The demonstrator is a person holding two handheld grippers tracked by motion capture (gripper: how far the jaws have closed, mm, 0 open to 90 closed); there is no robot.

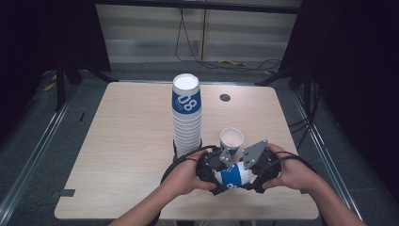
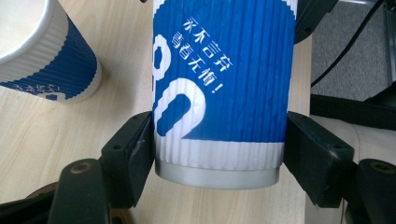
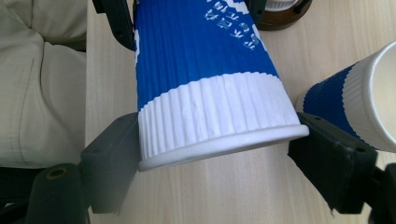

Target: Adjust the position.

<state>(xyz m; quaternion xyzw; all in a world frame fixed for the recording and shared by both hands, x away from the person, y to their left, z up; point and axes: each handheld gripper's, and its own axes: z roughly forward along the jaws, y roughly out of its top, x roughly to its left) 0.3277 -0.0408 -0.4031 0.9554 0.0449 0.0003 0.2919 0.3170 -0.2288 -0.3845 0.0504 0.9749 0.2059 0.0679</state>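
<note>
Blue-and-white paper cup (image 1: 231, 176) lies on its side near the table's (image 1: 122, 141) front edge, long axis spanning the two tools: left gripper (image 2: 219, 154) clamped on its base end, right gripper (image 3: 219, 154) pinching its rim end, upright cup (image 1: 231, 140) just behind.
</note>
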